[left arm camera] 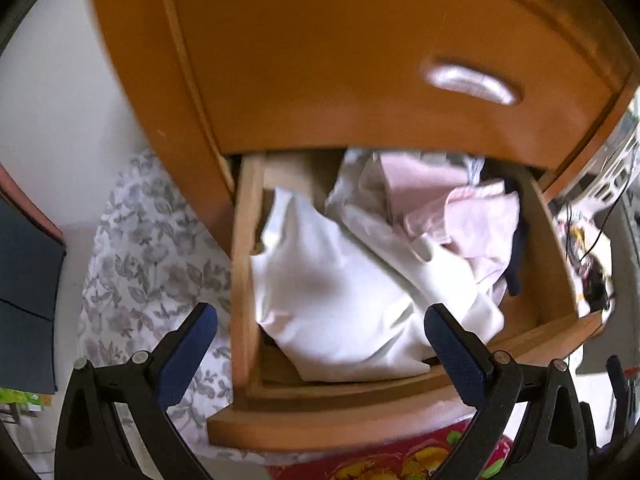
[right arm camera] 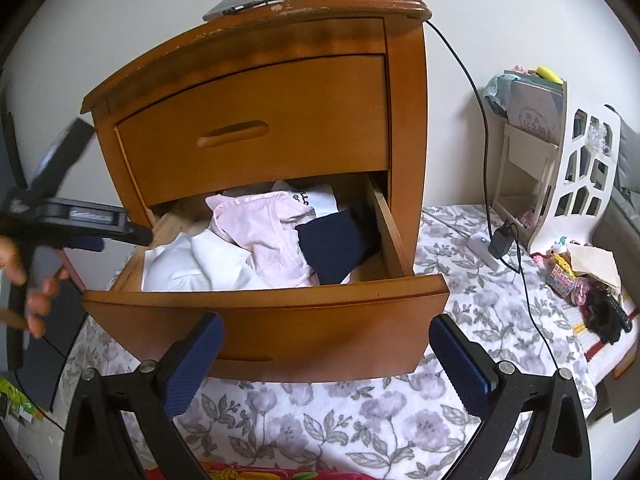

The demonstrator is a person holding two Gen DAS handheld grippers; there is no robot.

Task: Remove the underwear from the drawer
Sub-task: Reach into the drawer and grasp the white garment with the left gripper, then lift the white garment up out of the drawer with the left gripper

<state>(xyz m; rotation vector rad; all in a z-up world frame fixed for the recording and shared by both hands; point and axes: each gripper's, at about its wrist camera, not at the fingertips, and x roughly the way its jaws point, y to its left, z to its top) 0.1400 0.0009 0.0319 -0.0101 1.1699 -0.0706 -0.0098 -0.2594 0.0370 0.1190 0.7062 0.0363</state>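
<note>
A wooden nightstand (right arm camera: 256,128) stands on a floral quilt (right arm camera: 320,420), its lower drawer (right arm camera: 264,320) pulled out and its upper drawer shut. The open drawer holds a loose heap of clothing: a white garment (left arm camera: 340,292) fills the left and front, a pale pink garment (right arm camera: 260,236) lies crumpled in the middle, and a folded navy piece (right arm camera: 336,248) sits against the right wall. I cannot tell which of these is the underwear.

The left gripper (left arm camera: 320,344) hovers above the drawer's front left part with its blue-padded fingers (left arm camera: 184,356) spread wide, holding nothing. The white garment lies directly below the gap between them; one finger hangs outside the drawer's left wall, the other over the cloth's front edge.

The right gripper (right arm camera: 324,360) waits in front of the drawer face, lower down, its fingers also wide apart and empty, well short of the clothes. In its view, a person's hand (right arm camera: 32,280) grips the left tool's handle at the far left.
</note>
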